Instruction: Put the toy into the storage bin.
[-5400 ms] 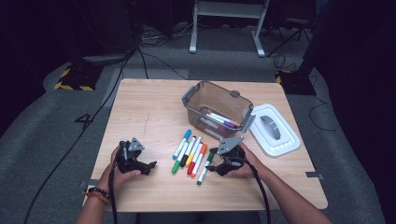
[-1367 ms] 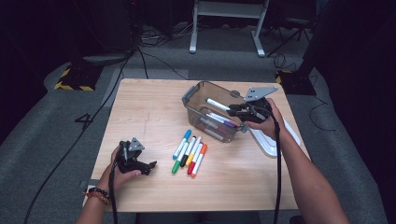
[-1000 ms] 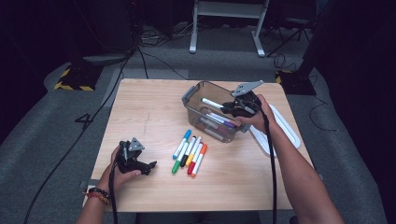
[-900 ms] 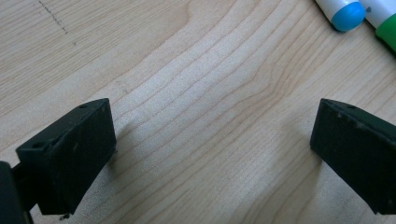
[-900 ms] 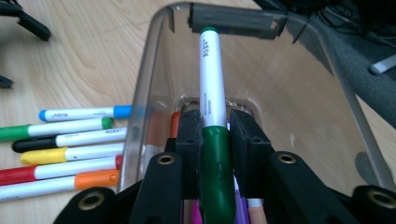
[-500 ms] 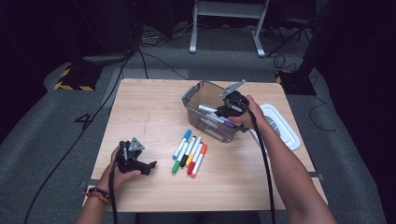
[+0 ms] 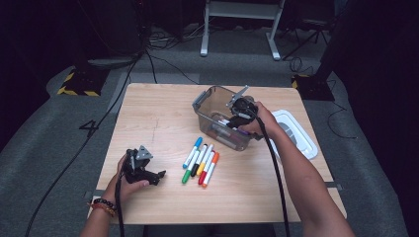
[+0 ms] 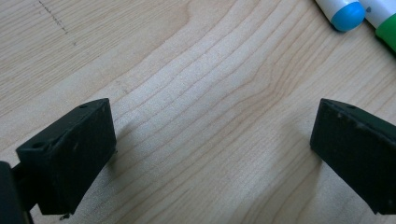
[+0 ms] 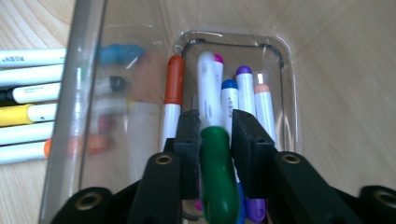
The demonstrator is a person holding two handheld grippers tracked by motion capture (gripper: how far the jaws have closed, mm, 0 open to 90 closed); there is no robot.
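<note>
Markers are being gathered into the clear bin (image 7: 212, 101) at frame centre. The right gripper (image 9: 215, 135) reaches inside, its jaws just starting to part around a green-capped marker (image 9: 215, 172) lying low over the others, probably for release. At lower left, the left gripper (image 8: 210, 140) waits on the bench (image 7: 148, 113), jaws wide and empty.

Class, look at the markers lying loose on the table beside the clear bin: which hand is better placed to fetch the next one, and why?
Probably the left. The left gripper rests open on the table close to the loose markers. The right gripper is down in the clear bin, its jaws just opening around a dark green-capped marker.
</note>
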